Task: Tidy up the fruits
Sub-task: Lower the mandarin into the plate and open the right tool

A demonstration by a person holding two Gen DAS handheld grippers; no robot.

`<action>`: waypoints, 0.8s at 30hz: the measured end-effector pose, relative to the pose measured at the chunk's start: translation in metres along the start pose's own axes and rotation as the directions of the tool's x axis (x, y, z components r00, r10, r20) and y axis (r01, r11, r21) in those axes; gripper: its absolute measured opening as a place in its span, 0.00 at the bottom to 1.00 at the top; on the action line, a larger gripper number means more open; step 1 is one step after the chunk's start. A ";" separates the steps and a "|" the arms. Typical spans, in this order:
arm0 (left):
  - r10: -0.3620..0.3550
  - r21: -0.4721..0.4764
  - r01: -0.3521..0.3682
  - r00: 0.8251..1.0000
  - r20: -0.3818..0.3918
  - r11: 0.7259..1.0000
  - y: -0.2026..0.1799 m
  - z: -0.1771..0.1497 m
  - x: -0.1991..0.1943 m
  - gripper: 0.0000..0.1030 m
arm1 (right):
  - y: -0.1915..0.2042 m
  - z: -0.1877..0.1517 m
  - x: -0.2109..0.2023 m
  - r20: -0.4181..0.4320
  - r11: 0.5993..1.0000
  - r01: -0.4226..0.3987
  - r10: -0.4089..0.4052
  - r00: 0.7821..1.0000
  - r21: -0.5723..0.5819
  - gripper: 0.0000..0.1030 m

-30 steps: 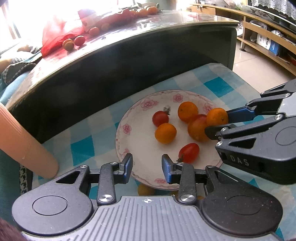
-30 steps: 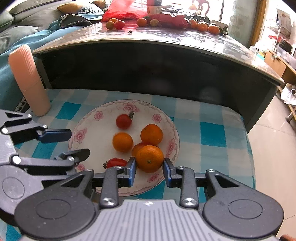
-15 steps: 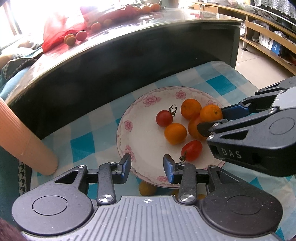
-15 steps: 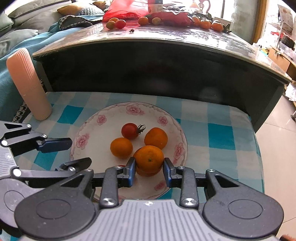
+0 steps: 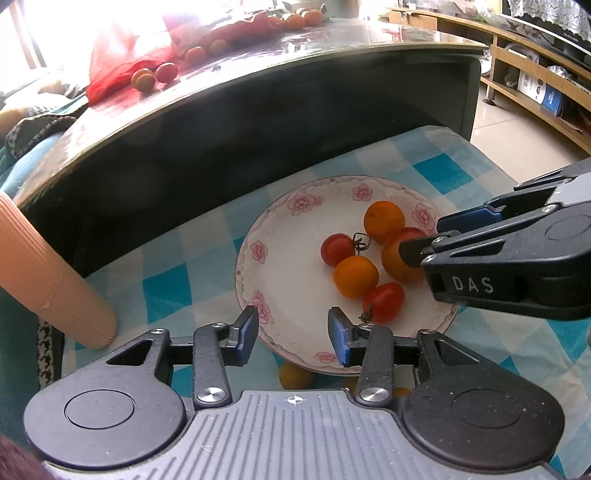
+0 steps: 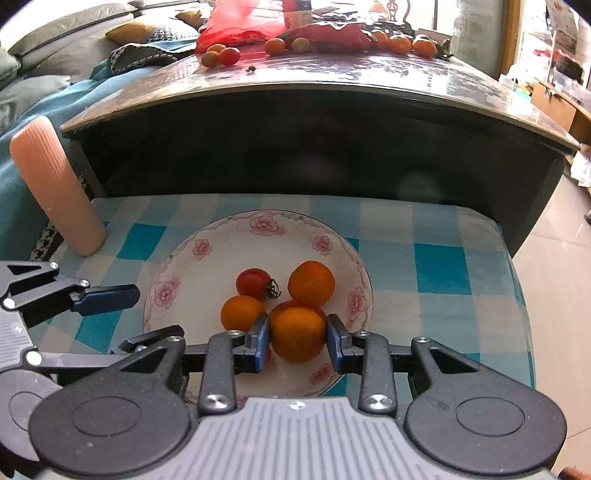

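A dark table (image 6: 317, 147) with a glossy top fills the upper half of both views, and along its far edge at the top of the frame lie a red bag (image 6: 236, 26) and loose fruit (image 6: 221, 55). Below it, across the middle and lower frame, spreads a blue-and-white checked cloth (image 6: 436, 266), with a ribbed peach cylinder (image 6: 51, 184) leaning at its left edge. On the cloth sits a white plate (image 6: 207, 254) with pink flowers round the rim, at centre frame in the right wrist view and centre right in the left wrist view. The right gripper (image 6: 297, 338), at lower centre of its own view, has its jaws closed against both sides of an orange (image 6: 297, 332) above the near right part of the plate; in the left wrist view it enters from the right edge, its tips over the fruit. The left gripper (image 5: 291, 334) hovers at lower centre of its view just over the near rim, jaws parted wide and holding nothing. On the plate lie two more oranges, one toward the back (image 6: 311, 282) and one to the left (image 6: 242, 312), a round tomato (image 6: 253, 282) with a stem between them, and an oval tomato (image 5: 383, 301) near the front rim, close to the left gripper's right finger. Another reddish fruit (image 5: 397, 254) lies beneath the held orange.
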State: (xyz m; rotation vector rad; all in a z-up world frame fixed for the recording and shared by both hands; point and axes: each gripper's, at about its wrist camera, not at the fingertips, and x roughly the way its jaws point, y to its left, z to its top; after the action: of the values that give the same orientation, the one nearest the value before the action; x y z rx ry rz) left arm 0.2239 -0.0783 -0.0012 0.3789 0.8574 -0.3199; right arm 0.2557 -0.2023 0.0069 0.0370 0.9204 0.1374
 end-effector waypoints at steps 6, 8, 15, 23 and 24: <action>-0.001 -0.001 0.001 1.000 0.005 1.000 0.000 0.000 -0.003 0.51 | -0.005 0.001 -0.002 0.003 1.000 0.005 -0.005 1.000 0.019 0.45; 0.000 -0.003 0.000 1.000 0.008 1.000 0.000 0.000 -0.004 0.51 | -0.006 0.001 -0.004 0.008 1.000 0.006 -0.007 1.000 0.023 0.45; 0.000 -0.001 0.000 1.000 0.010 1.000 -0.001 0.000 -0.006 0.51 | -0.007 -0.001 -0.009 0.014 1.000 0.014 -0.015 1.000 0.028 0.46; 0.001 0.005 -0.001 1.000 0.012 1.000 -0.004 -0.004 -0.014 0.52 | -0.001 -0.009 -0.021 0.020 1.000 0.012 -0.012 1.000 0.003 0.46; 0.001 0.007 -0.001 1.000 0.012 1.000 -0.005 -0.004 -0.016 0.52 | 0.000 -0.011 -0.023 0.020 1.000 0.012 -0.012 1.000 -0.001 0.46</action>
State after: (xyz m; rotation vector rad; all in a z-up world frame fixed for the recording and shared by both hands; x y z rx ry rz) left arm 0.2091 -0.0788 0.0077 0.3835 0.8441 -0.3240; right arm 0.2335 -0.2059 0.0183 0.0319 0.9005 0.1259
